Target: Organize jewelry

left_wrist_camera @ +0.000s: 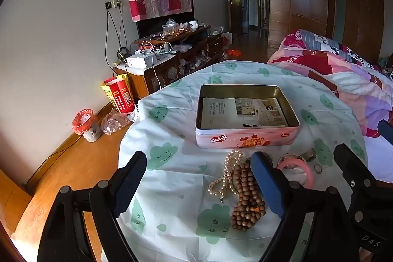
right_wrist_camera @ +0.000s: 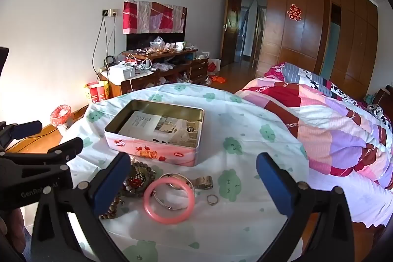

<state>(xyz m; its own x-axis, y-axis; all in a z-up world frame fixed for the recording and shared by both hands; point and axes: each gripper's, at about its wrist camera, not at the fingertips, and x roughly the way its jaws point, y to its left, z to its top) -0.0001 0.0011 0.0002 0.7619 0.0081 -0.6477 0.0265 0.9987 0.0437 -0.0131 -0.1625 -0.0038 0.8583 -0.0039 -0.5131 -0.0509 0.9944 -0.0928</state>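
An open pink tin [left_wrist_camera: 245, 138] with a leaflet inside stands mid-table; it also shows in the right wrist view [right_wrist_camera: 152, 149]. In front of it lie a pearl necklace [left_wrist_camera: 227, 176], a brown wooden bead string [left_wrist_camera: 246, 203], a pink bangle [right_wrist_camera: 169, 200] over a silver bangle [right_wrist_camera: 180, 179], a small ring [right_wrist_camera: 212, 199] and a dark beaded piece [right_wrist_camera: 137, 179]. My left gripper [left_wrist_camera: 200, 182] is open and empty above the pearls and beads. My right gripper [right_wrist_camera: 194, 184] is open and empty above the bangles.
The round table [left_wrist_camera: 172, 188] has a white cloth with green cloud prints. A bed with a patchwork quilt [right_wrist_camera: 331, 119] is at the right. A cluttered wooden cabinet [left_wrist_camera: 172, 58], a red bin [left_wrist_camera: 86, 124] and a red-yellow bag [left_wrist_camera: 119, 93] are at the left wall.
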